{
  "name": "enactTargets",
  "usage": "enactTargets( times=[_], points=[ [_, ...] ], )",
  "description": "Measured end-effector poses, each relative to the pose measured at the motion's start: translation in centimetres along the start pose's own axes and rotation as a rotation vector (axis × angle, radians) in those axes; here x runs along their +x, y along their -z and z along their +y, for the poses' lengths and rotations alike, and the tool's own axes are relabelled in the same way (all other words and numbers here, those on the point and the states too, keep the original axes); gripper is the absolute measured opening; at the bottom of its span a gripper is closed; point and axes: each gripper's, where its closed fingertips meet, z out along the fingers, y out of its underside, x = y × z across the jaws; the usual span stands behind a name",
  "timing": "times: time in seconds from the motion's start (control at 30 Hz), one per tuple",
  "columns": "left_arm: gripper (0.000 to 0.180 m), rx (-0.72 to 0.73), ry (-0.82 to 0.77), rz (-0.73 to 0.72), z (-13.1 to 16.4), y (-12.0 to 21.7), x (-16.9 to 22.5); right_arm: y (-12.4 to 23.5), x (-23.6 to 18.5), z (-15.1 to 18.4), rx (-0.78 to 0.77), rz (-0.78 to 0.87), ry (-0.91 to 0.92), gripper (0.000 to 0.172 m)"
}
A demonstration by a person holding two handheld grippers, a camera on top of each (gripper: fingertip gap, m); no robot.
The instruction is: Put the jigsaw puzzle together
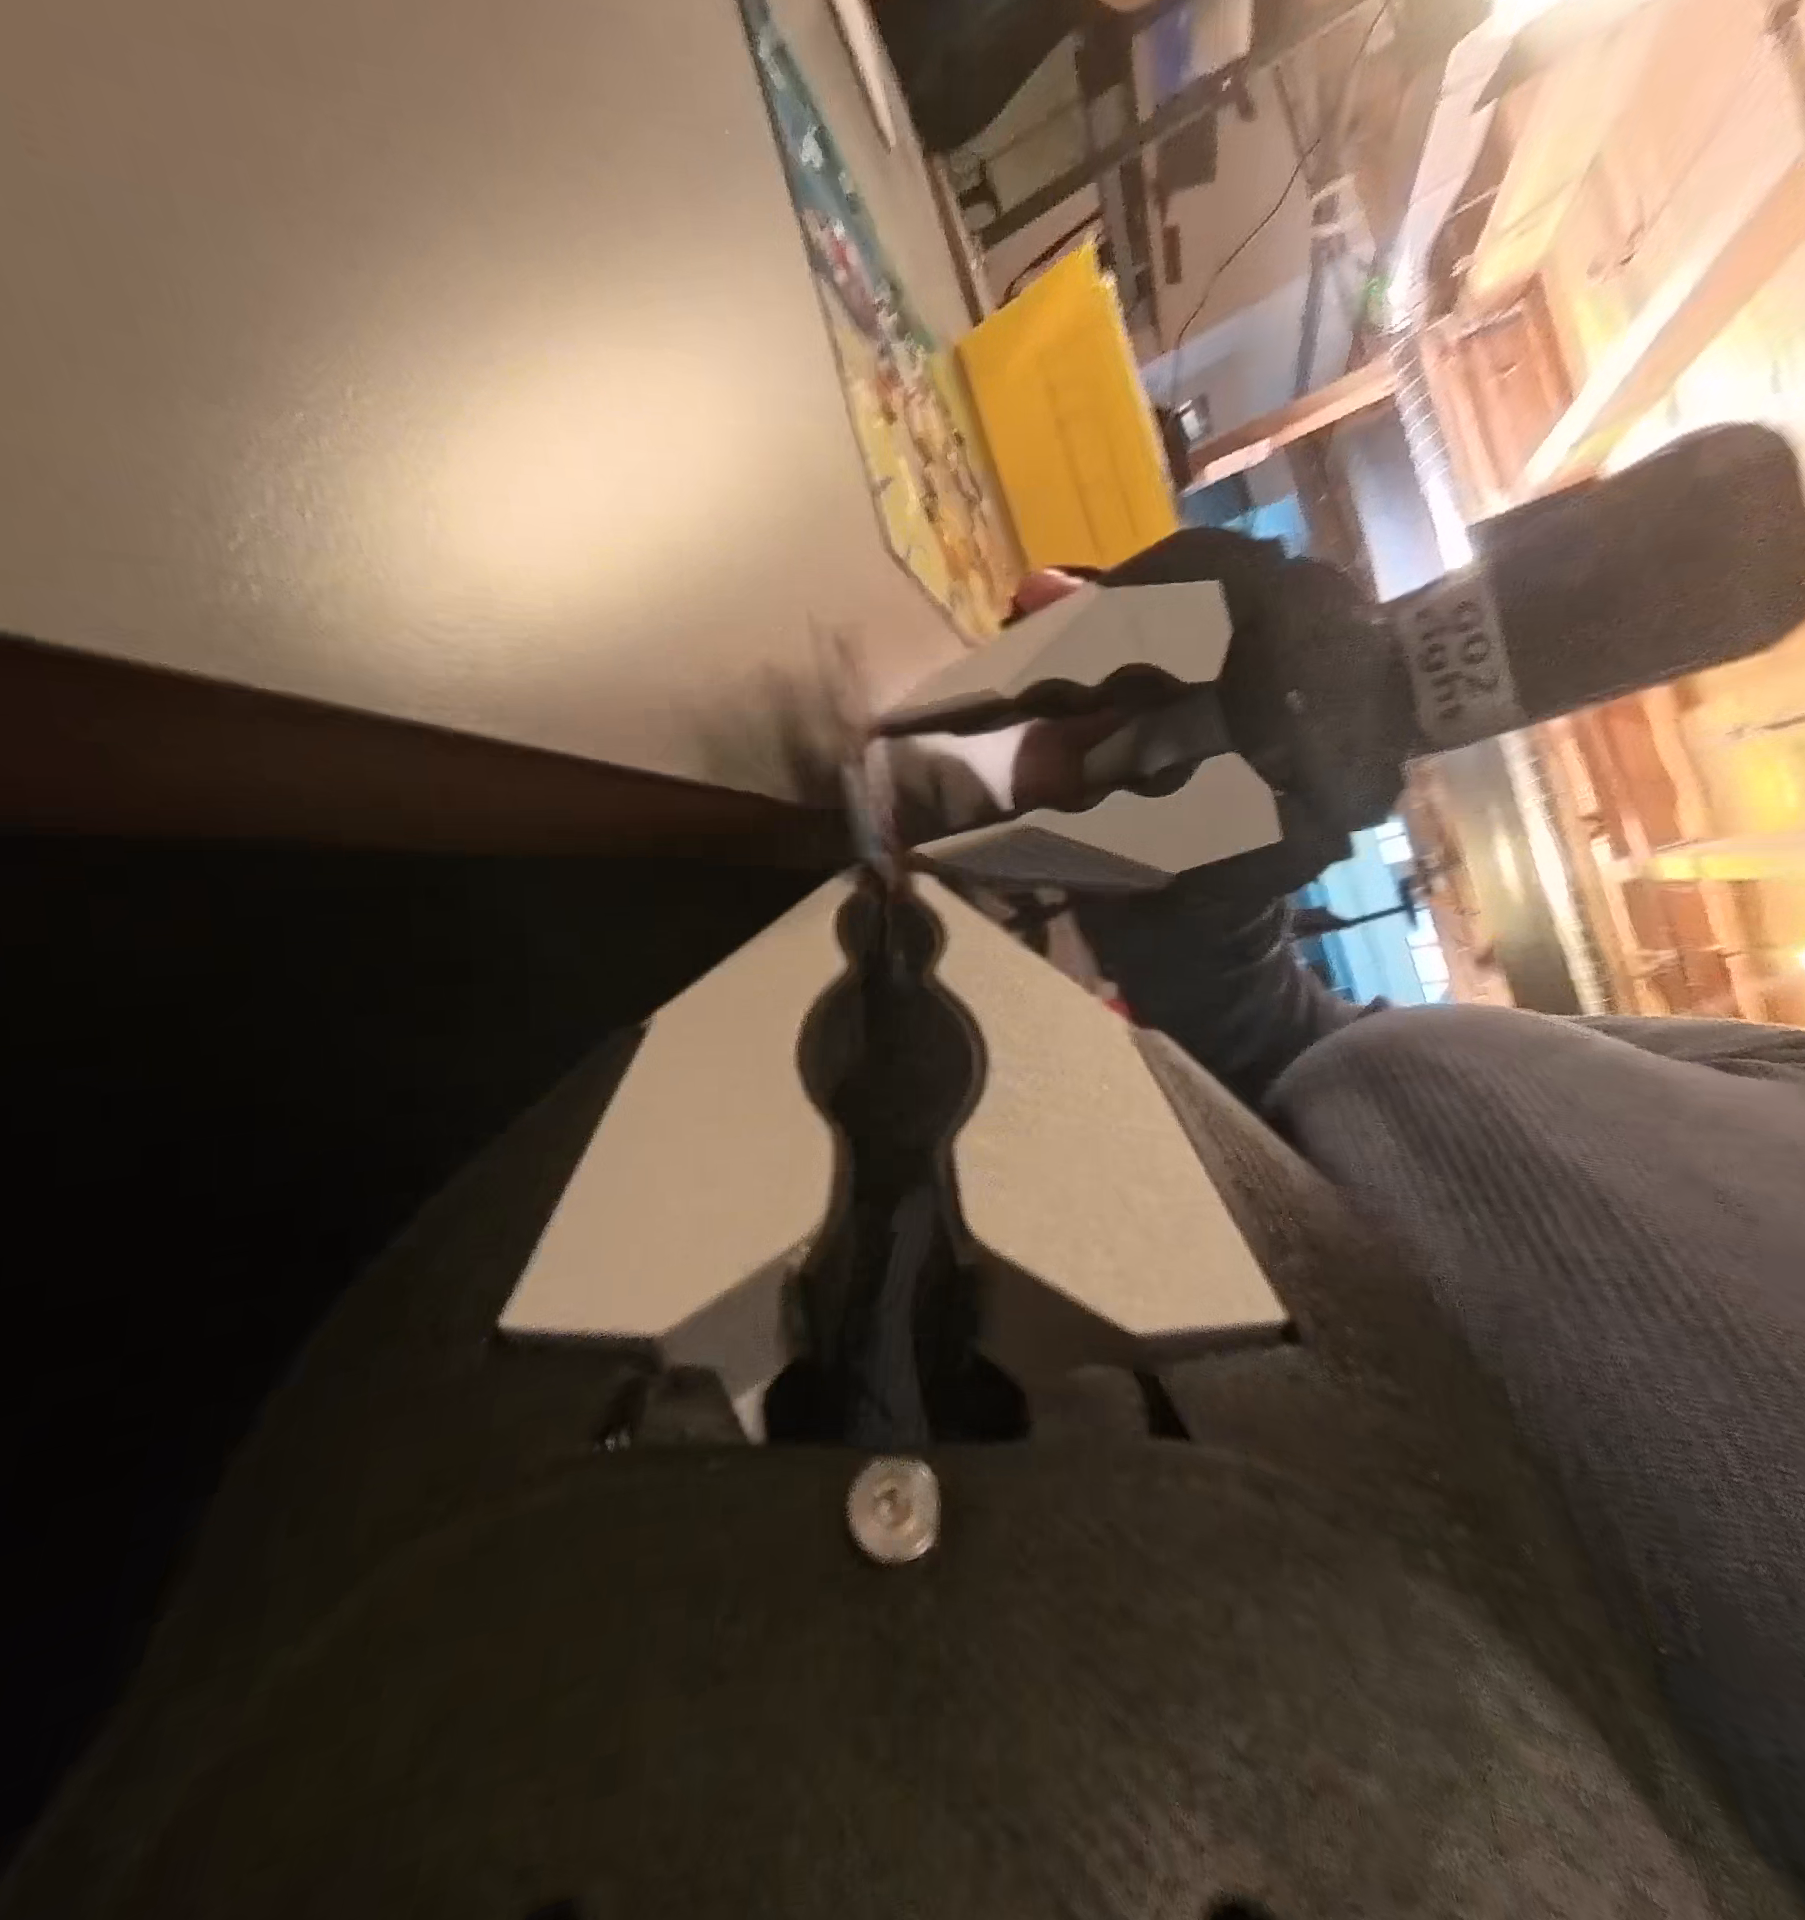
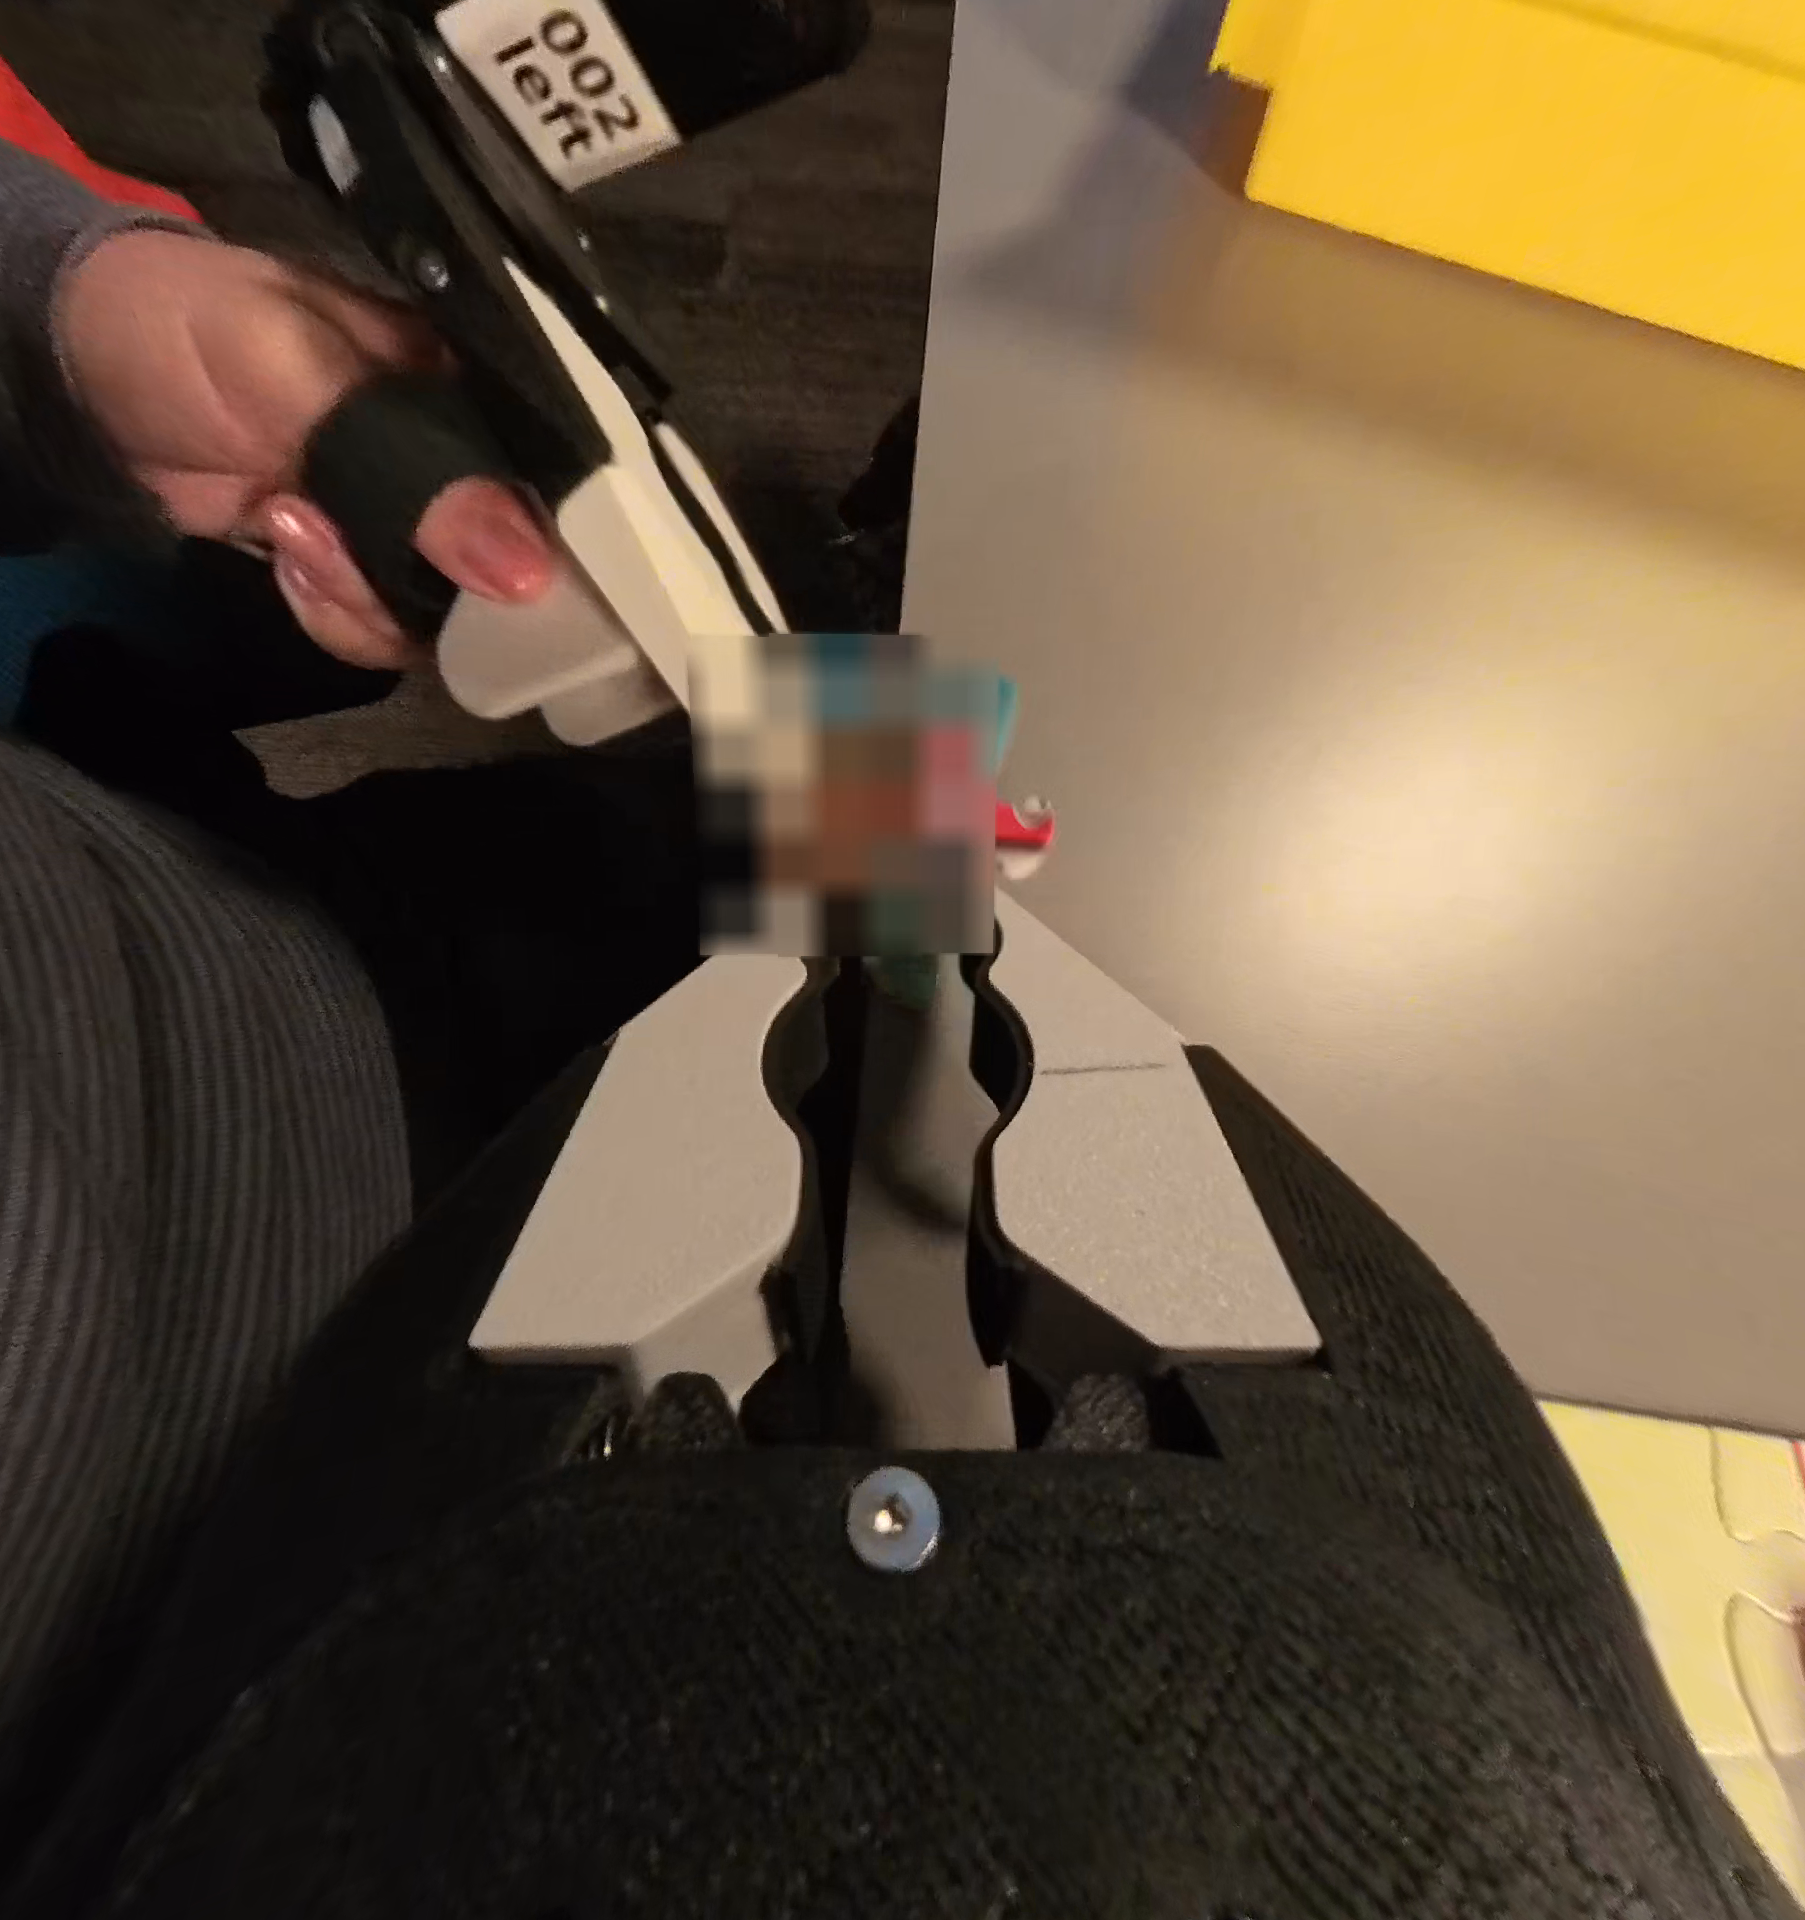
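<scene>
Puzzle piece, thin and many-coloured, sits at the table edge, seen edge-on and smeared by motion. Left gripper has its fingers clenched together at the piece's lower end, just off that edge; whether the pads truly press it cannot be told. Right gripper, over the table beside the edge, has its jaws part open, with a teal corner of the piece between the fingers; a mosaic patch covers the fingertips, so contact cannot be told. Bare tabletop lies open beyond the edge. Yellow box stands farther in, cut off by the frame.
</scene>
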Motion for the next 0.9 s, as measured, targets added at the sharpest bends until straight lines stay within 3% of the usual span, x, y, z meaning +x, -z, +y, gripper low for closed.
enactTargets(
  times=[0.1,0.27,0.37,0.43,0.5,0.57,0.67,0.7,0.9],
  points=[
    [0.001,-0.020,-0.058,0.008,0.4,0.5,1.0,1.0,0.1,-0.5,0.047,-0.018,-0.026,0.025],
    [0.001,-0.071,-0.254,0.074,-0.4,0.6,5.4,5.3,0.4,-3.9,0.291,-0.163,-0.232,0.026],
    [0.001,-0.143,-0.407,0.100,-1.1,-0.9,7.6,7.6,-0.2,-4.6,0.337,-0.317,-0.337,0.021],
    [0.001,-0.188,-0.487,0.129,-1.5,-2.2,8.8,8.7,-0.4,-4.1,0.332,-0.352,-0.353,0.004],
    [0.002,-0.196,-0.541,0.137,-2.3,-3.8,9.7,10.8,0.3,-4.1,0.405,-0.351,-0.402,0.000],
    [0.012,-0.141,-0.588,0.139,-3.9,-5.7,10.8,13.3,2.3,-3.7,0.514,-0.297,-0.530,0.000],
    [0.076,0.025,-0.735,0.050,-7.4,-8.5,11.2,17.7,6.5,-1.0,0.693,-0.145,-0.780,0.000],
    [0.089,0.068,-0.791,0.024,-8.3,-9.4,11.2,19.1,7.5,0.4,0.732,-0.102,-0.856,0.000],
    [0.091,0.039,-1.123,0.060,-7.4,-15.8,12.1,25.1,10.4,9.3,0.748,0.219,-1.073,0.000]
  ],
)
